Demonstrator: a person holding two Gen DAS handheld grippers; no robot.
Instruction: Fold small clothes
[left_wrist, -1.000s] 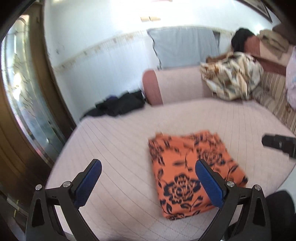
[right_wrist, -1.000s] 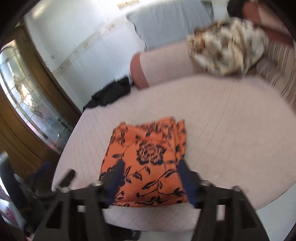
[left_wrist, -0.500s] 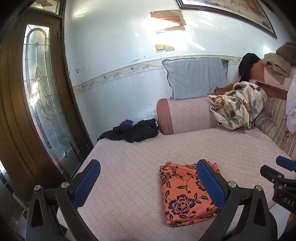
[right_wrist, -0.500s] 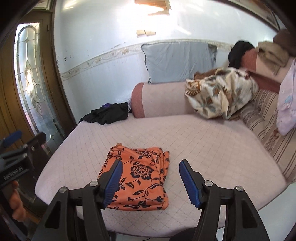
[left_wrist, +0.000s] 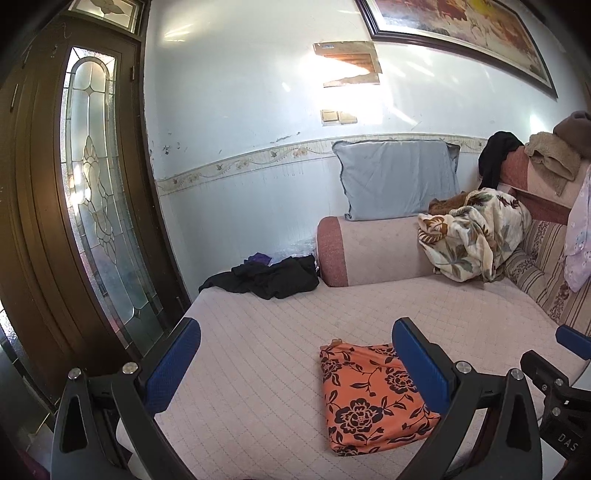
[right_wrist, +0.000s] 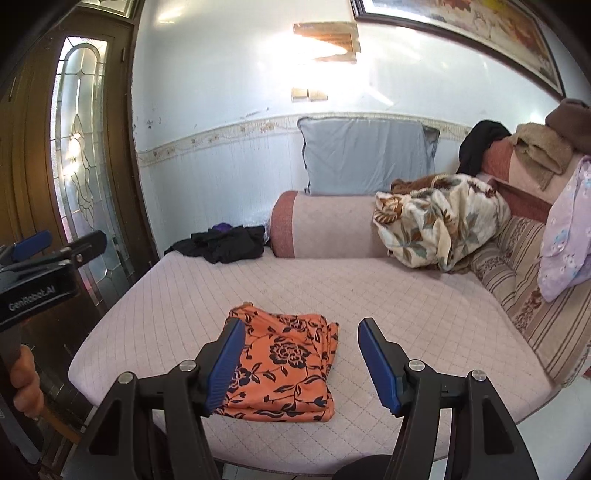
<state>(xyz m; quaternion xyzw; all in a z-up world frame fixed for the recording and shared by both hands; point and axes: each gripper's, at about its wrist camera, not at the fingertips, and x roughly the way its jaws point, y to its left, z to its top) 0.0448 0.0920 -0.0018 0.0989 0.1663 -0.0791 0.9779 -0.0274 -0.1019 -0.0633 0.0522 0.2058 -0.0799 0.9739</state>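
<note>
- The left gripper (left_wrist: 295, 363) stands wide, with nothing between its blue pads; it hangs above the bed (left_wrist: 258, 369), clear of the cloth.
- The right gripper (right_wrist: 301, 356) is also wide and empty, held above the near edge of the bed.
- The orange cloth (right_wrist: 284, 365) lies flat in a tidy folded rectangle, below and just ahead of the right gripper, showing between its jaws and behind its left finger; from the left gripper it sits low and to the right, partly behind the right finger.
- Judgement: this piece looks folded, and neither gripper touches it.
- A dark heap (left_wrist: 266, 277) lies well ahead of both grippers at the far left corner, beside the bolster (left_wrist: 369, 251); it may be the next piece, though that cannot be told.
- Risk: a low pass toward that heap could drag a finger across the orange cloth and open its layers.
- Risk: the fold sits near the bed's front edge, so a nudge toward the person could slide it off.
- Risk: the heap is bunched, so one pinch may catch several layers.
</note>
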